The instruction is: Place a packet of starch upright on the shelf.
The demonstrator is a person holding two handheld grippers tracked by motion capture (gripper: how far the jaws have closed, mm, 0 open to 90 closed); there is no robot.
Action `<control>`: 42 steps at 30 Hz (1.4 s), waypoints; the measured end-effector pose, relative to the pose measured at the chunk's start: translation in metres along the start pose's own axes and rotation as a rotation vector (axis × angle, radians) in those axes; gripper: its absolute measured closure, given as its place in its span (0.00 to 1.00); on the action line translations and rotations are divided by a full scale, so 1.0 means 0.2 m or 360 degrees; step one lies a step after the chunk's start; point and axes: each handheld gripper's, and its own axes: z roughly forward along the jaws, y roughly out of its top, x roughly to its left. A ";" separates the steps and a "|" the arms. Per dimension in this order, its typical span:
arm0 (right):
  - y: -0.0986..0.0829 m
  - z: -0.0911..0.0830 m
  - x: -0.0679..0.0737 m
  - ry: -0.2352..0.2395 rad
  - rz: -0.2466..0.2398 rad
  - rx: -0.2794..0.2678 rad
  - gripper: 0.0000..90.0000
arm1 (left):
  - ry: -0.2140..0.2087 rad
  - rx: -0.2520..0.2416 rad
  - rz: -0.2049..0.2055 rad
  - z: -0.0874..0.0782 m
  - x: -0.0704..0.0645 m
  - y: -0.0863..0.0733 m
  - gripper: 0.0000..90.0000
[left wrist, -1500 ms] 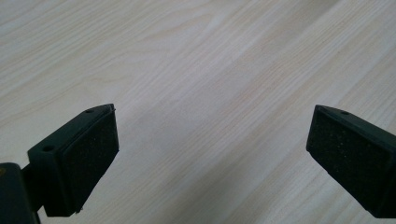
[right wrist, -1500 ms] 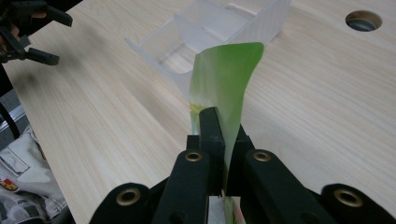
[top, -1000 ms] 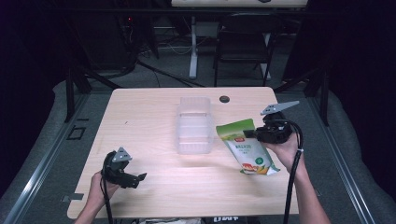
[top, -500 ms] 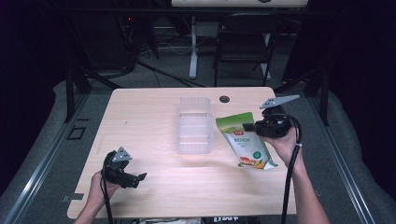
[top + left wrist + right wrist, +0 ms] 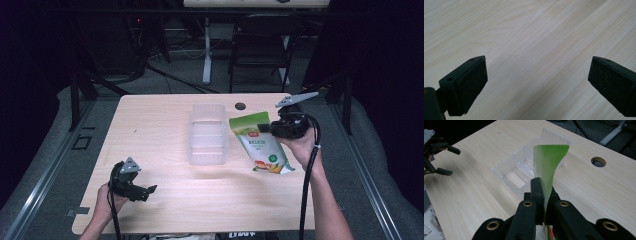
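A green and white snack bag [image 5: 257,142] hangs above the table's right half, held by its upper right edge in my right gripper [image 5: 269,128], which is shut on it. In the right gripper view the bag [image 5: 548,167] stands edge-on between the closed jaws. A clear plastic divided container [image 5: 207,134] lies in the middle of the table, just left of the bag, and it appears behind the bag as the container [image 5: 521,170] in the right gripper view. My left gripper [image 5: 148,190] rests near the front left of the table, open and holding nothing, its fingers [image 5: 466,85] wide apart over bare wood.
The light wooden table [image 5: 150,125] has a round cable hole [image 5: 240,105] at the back centre. A dark chair [image 5: 260,45] and desk legs stand beyond the far edge. Black cables trail from both grippers along the person's forearms.
My right gripper has lifted the bag slightly and carried it a little farther back. The left gripper has stayed where it was.
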 end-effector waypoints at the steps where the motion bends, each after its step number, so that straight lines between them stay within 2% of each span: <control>1: 0.01 0.00 0.00 -0.0001 0.0005 -0.0008 1.00 | 0.0003 0.0001 0.0004 0.00 0.00 0.00 0.03; 13: 0.09 0.00 -0.01 -0.0020 -0.0015 0.0001 1.00 | 0.0001 0.0000 0.0002 0.00 0.00 0.00 0.03; 28: 0.21 -0.01 0.01 -0.0031 -0.0055 -0.0031 1.00 | -0.0003 -0.0004 0.0000 0.00 0.00 0.00 0.03; 42: 0.29 0.00 0.01 -0.0033 -0.0062 -0.0035 1.00 | -0.0003 0.0002 0.0009 0.01 0.00 0.01 0.03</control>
